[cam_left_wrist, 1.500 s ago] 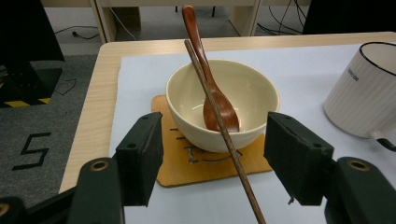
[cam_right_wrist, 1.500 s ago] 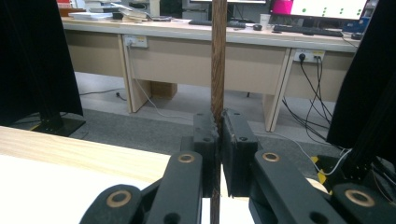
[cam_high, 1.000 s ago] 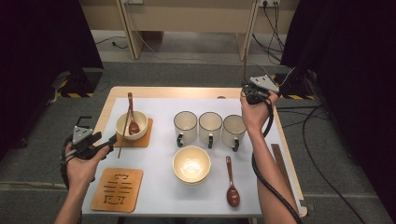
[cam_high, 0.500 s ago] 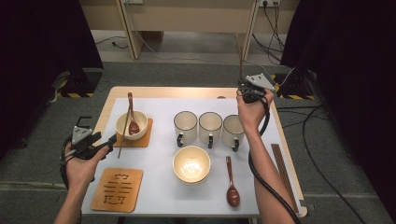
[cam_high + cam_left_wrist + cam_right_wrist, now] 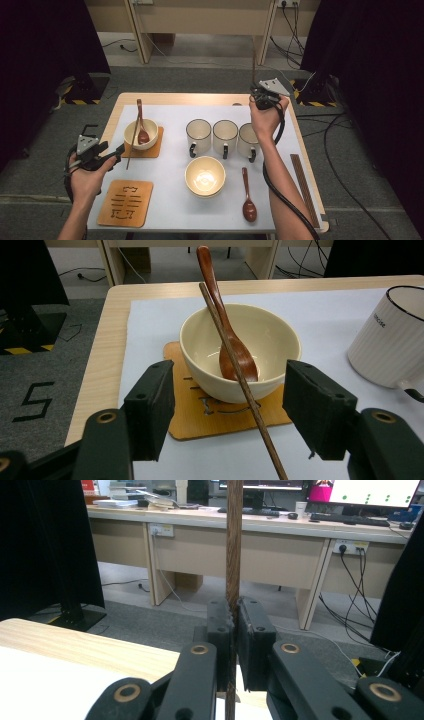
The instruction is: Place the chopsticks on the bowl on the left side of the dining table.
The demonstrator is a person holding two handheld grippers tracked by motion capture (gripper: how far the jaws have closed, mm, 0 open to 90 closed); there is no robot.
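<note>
Cream bowl (image 5: 240, 352), reddish-brown spoon (image 5: 227, 335), dark-brown chopstick (image 5: 233, 540).

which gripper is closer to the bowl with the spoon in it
Left. The left gripper sits just left of the bowl, jaws open toward it. The right gripper is across the table beyond the mugs, shut on a chopstick.

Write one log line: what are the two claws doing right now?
right claw: shut on chopstick, upright | left claw: open, by bowl | second chopstick: leaning on bowl
</note>
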